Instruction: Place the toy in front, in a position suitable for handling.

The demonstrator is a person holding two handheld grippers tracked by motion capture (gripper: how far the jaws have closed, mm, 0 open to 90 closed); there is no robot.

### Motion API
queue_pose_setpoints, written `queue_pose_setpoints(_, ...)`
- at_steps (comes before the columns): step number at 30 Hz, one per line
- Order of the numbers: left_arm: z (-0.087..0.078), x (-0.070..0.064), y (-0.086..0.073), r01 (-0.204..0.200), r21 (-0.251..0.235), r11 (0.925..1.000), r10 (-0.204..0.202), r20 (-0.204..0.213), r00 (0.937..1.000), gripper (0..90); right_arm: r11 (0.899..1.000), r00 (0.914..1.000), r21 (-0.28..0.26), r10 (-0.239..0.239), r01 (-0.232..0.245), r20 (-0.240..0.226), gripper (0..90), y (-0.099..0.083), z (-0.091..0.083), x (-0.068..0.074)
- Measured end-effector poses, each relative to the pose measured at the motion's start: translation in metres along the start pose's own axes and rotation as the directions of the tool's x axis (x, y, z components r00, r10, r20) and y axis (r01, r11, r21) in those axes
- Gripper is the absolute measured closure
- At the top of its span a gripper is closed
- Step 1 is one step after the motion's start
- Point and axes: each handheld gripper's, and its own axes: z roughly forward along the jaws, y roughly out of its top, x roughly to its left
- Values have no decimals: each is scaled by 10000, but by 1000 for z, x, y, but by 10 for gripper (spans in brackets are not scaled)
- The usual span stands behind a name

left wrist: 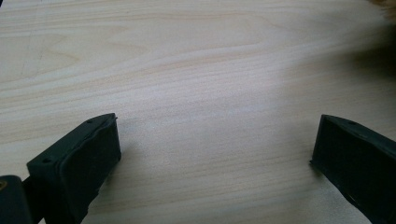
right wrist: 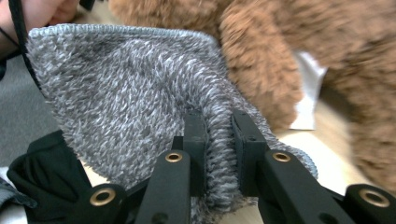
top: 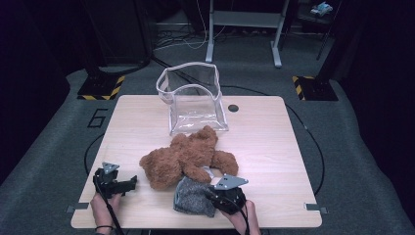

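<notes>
Grey knitted cloth [right wrist: 135,107], speckled with white, was pinched between the jaws of the right tongs [right wrist: 219,140], which had closed on a fold of its edge. In the high view the same cloth [top: 192,197] lay at the near edge of the wooden tabletop [top: 264,137], just in front of a brown teddy bear [top: 188,159] and touching it, with the right tongs [top: 215,195] at its right side and the person's hand behind them. A white tag [right wrist: 306,93] showed against the bear's fur [right wrist: 261,60] in the right gripper view. The bear lay sprawled across the middle of the tabletop, its far limb touching a clear plastic bag [top: 193,98] with a white rim that stood open at the far side.

The left tongs [top: 128,183] rested well apart from the cloth, near the left front corner, jaws spread wide over bare wood [left wrist: 201,93] and holding nothing.
</notes>
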Motion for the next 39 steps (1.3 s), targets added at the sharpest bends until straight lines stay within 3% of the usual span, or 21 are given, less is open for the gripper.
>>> queue_pose_setpoints(19,0,0,0,1,-2,10000,-1,-1,10000,7,9969,9933,-703,424,-350,1079,782,-3,-52,-28)
queue_pose_setpoints(30,0,0,0,2,-3,10000,-2,2,10000,7,9913,9773,-1160,839,-620,1945,782,-9,-79,-45)
queue_pose_setpoints(36,0,0,0,-5,0,10000,5,2,10000,7,9870,9646,-1383,1138,-824,2378,782,-13,-93,-55)
queue_pose_setpoints(39,0,0,0,-4,-2,10000,4,1,10000,7,9832,9531,-1558,1347,-947,2711,782,-16,-102,-64)
